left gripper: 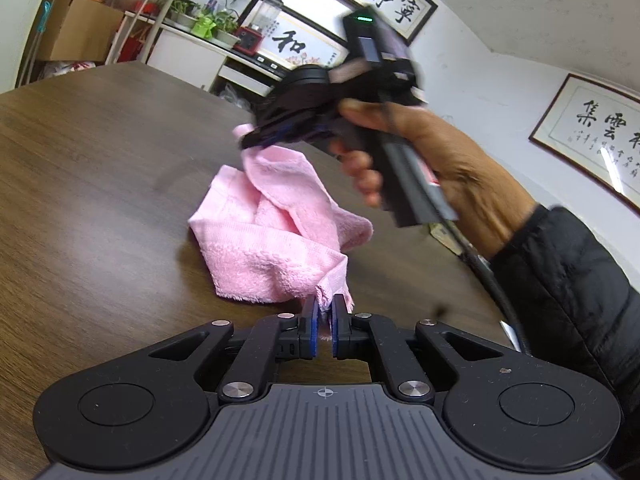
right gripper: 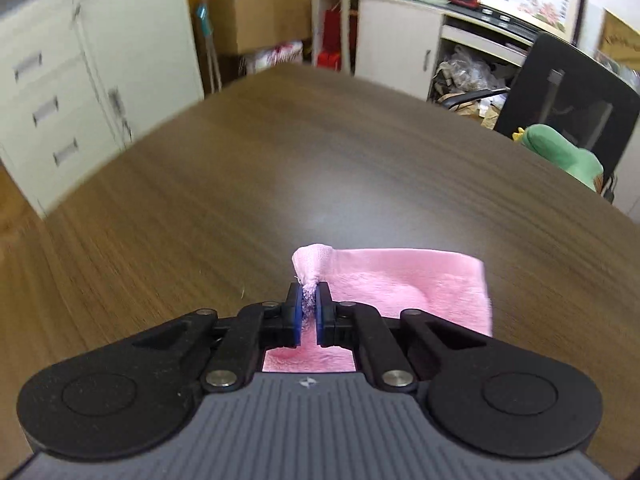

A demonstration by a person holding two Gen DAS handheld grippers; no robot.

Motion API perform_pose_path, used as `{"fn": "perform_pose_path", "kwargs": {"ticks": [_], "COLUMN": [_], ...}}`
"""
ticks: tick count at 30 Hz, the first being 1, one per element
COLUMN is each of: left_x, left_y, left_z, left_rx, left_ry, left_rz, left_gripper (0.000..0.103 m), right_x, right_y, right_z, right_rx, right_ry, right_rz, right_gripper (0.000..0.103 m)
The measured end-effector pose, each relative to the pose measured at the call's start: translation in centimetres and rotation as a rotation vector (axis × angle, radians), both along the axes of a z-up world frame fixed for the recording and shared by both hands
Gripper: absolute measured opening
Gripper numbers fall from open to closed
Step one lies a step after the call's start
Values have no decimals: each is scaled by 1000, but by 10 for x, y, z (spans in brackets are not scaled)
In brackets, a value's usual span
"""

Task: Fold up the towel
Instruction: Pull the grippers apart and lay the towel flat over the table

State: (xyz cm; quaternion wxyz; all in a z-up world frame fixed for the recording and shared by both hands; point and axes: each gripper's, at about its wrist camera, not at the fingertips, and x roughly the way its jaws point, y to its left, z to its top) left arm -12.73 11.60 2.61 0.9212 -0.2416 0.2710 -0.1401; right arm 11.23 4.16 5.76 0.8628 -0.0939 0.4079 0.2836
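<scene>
Towel [left gripper: 272,236] sat bunched and crumpled mid-desk [left gripper: 100,184], nowhere near folded yet. Left tongs [left gripper: 325,322] clamped shut on the towel's near corner, right tongs [right gripper: 308,312] pinched tight on another corner, lifted a bit off the heap. Looked like just the grab stage done; still needed spreading flat, then actual folding over.

Fluffy cloth towel [left gripper: 264,240], wood-grain table [left gripper: 100,200]
</scene>
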Motion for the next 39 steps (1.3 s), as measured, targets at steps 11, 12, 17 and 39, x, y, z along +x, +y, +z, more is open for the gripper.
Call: {"fn": "perform_pose_path", "kwargs": {"ticks": [11, 12, 17, 39], "left_x": [122, 138, 188, 24], "left_y": [33, 35, 40, -2], "left_z": [93, 103, 148, 24], "left_rx": [58, 52, 47, 91], "left_ry": [-11, -13, -57, 49], "left_rz": [141, 158, 233, 72], "left_gripper": [4, 4, 4, 5], "right_x": [25, 33, 61, -203], "right_y": [-154, -165, -223, -347], "right_z": [105, 113, 144, -35], "right_rx": [380, 399, 498, 471], "right_ry": [-212, -230, -319, -118], "right_rz": [-267, -289, -360, -361], "right_gripper": [6, 6, 7, 7]}}
